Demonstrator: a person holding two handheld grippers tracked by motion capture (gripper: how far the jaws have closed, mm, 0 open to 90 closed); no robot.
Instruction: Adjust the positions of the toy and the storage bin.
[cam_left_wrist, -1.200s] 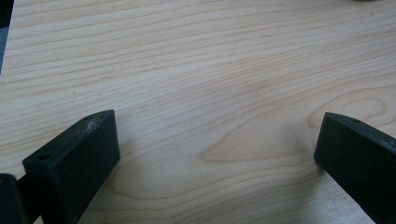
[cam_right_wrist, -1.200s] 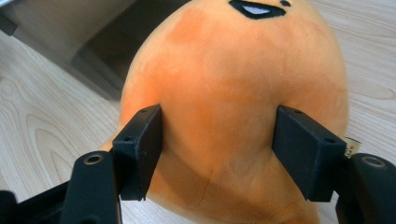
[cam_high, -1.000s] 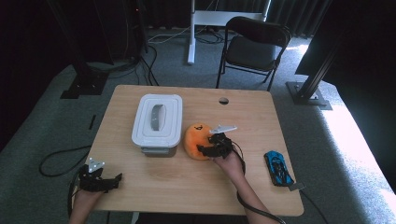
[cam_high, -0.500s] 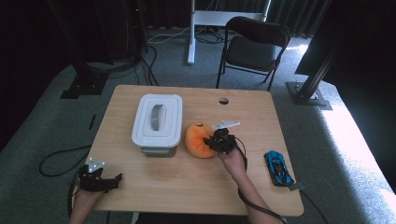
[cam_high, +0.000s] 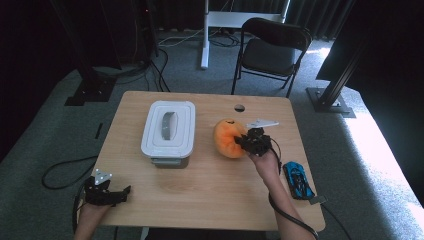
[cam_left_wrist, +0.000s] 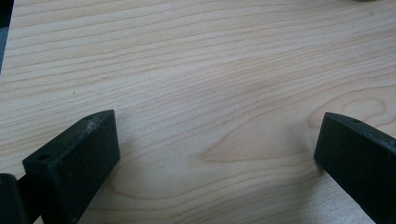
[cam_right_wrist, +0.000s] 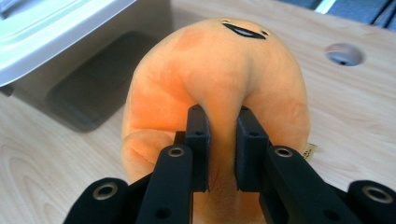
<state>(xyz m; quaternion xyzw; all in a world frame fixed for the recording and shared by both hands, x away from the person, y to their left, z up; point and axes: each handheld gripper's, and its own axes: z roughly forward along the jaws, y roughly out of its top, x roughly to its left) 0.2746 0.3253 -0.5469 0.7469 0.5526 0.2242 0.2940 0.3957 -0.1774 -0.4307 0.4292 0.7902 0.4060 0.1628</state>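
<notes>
Your right gripper (cam_right_wrist: 222, 149) has just been closing, and its two black jaws now pinch a fold of the soft round orange plush toy (cam_right_wrist: 219, 79), which sits on the pale wooden table (cam_high: 210, 190) just right of the white lidded plastic storage box (cam_high: 168, 128). The box's lid with the grey handle is on, so you cannot tell what is inside. Your left gripper (cam_left_wrist: 217, 154) rests at the near left table corner, jaws wide apart over bare wood, and a small blue toy car (cam_high: 298, 180) lies by the right edge.

no legible text, labels or numbers anywhere
</notes>
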